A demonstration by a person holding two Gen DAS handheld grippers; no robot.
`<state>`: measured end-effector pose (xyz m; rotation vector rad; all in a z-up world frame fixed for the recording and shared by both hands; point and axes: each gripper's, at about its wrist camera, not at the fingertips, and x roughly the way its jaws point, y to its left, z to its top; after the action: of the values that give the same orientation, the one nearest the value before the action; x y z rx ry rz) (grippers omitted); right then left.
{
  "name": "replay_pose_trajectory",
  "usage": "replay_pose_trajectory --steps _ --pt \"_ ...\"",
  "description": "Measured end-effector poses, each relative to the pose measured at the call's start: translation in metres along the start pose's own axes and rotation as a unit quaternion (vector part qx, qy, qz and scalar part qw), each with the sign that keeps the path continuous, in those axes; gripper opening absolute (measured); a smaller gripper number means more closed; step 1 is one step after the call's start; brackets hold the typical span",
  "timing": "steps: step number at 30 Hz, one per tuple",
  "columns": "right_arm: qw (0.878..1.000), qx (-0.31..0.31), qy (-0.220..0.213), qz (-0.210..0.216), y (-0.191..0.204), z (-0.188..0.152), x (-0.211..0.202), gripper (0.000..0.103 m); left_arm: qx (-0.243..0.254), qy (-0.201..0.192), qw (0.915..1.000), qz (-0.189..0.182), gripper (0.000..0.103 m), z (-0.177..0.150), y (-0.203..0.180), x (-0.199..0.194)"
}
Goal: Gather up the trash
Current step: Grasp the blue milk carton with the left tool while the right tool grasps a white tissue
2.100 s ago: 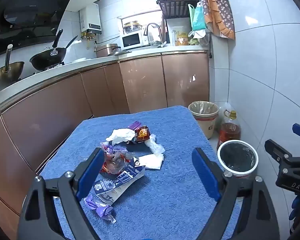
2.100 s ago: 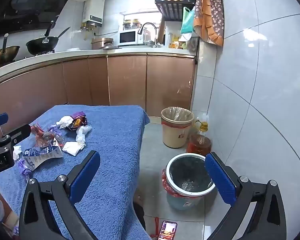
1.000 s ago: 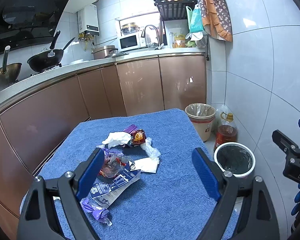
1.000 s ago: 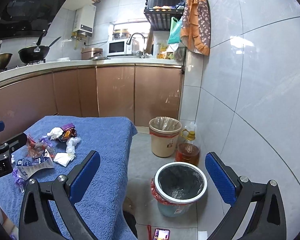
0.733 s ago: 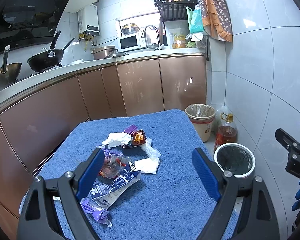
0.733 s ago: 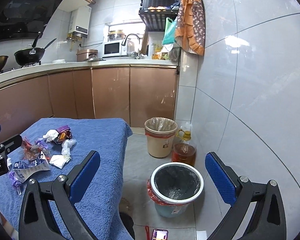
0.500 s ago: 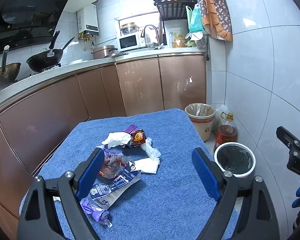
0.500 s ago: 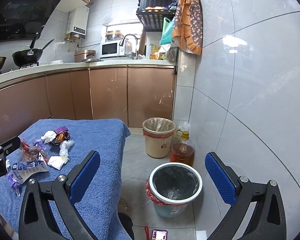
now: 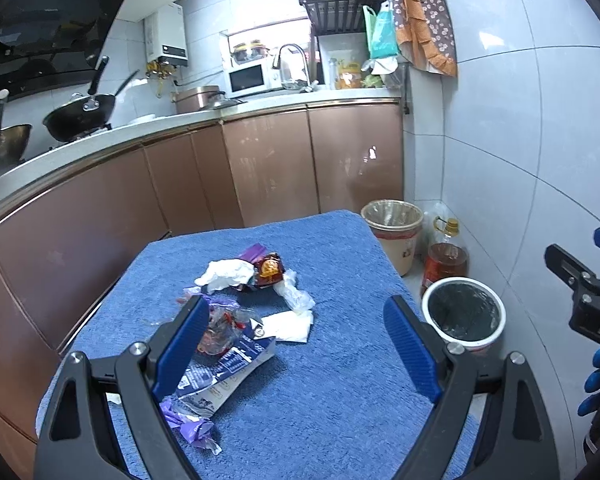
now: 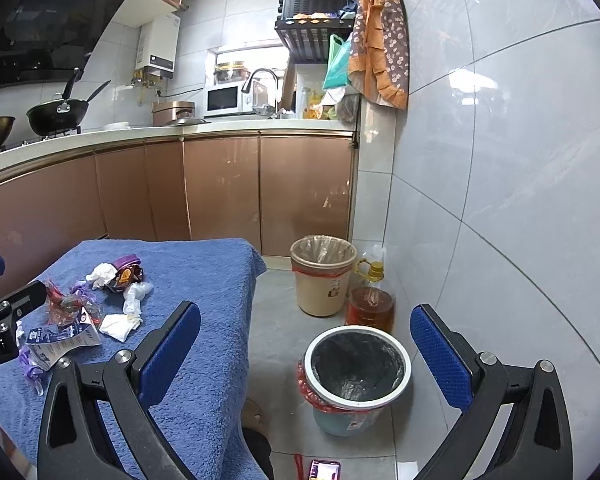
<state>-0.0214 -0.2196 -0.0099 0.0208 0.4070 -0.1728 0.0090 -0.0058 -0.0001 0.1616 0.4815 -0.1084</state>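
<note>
trash pile sits mid-towel; bin just beside its edge.

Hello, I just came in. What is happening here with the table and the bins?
A person holds two tongs to collect trash. A heap of crumpled wrappers and white tissues lies on the blue towel-covered table, none picked up yet. The left tongs hang open over the heap; the right tongs hang open above the white-rimmed bin with a black liner on the floor beside the table. Both hold nothing.

Blue table cloth, purple wrapper, white-rimmed bin.
</note>
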Motion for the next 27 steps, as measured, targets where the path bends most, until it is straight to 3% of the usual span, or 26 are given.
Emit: replay_pose_trajectory --steps 10,18,21,27 --pt "0.999 -0.010 0.022 0.043 0.011 0.000 0.015 0.103 -0.020 0.008 0.9996 -0.020 0.089 -0.005 0.022 0.008" --pt "0.992 -0.019 0.050 0.115 0.028 -0.002 0.040 0.103 -0.050 0.025 0.9984 -0.004 0.089 -0.019 0.096 0.006" --pt "0.988 -0.024 0.065 0.134 0.037 -0.005 0.053 0.102 -0.044 0.042 0.9980 -0.015 0.089 -0.034 0.124 0.003" --pt "0.976 -0.038 0.110 0.184 0.060 -0.013 0.087 0.085 -0.020 0.090 0.9945 -0.048 0.088 -0.055 0.147 0.012"
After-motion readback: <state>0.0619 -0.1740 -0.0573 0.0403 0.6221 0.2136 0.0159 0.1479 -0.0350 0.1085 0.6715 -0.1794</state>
